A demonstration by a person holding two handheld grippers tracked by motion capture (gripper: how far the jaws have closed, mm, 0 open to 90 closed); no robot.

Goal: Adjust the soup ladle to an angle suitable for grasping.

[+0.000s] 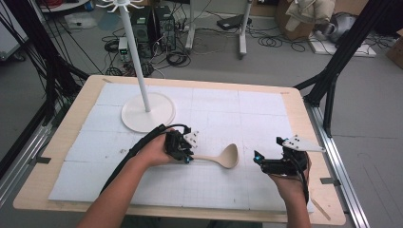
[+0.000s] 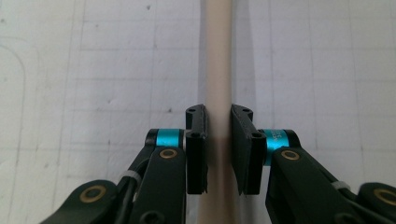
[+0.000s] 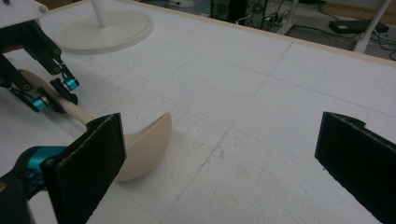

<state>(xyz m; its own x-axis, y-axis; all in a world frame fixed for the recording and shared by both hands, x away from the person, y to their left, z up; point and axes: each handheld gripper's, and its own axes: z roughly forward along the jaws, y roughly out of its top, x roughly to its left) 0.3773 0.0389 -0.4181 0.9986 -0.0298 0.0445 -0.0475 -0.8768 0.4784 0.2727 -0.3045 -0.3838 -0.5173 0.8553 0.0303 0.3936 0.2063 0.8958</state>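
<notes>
In the high view a beige ladle [image 1: 223,156] lies on the white gridded mat [image 1: 214,114] near the table's front, bowl to the right, handle pointing left; the left gripper [image 1: 186,159] sits over the handle's end, the left hand [image 1: 154,152] behind it; the right gripper [image 1: 257,159] rests just right of the bowl, apart from it, held by the right hand [image 1: 290,183]; a white stand [image 1: 147,111] with a round base and a tall pole stands farther back on the left.

In the left gripper view the jaws flank the handle [image 2: 219,70], one on each side, pressed close against it, so the tongs are clamped on the ladle; the handle runs straight ahead over the mat [image 2: 93,70].

In the right gripper view the two padded jaws stand wide apart with nothing between them; the ladle's bowl [image 3: 147,144] lies just beyond the left pad, tilted on its edge; farther off the left gripper [image 3: 53,95] grips the handle; the stand's base [image 3: 105,30] lies behind.
</notes>
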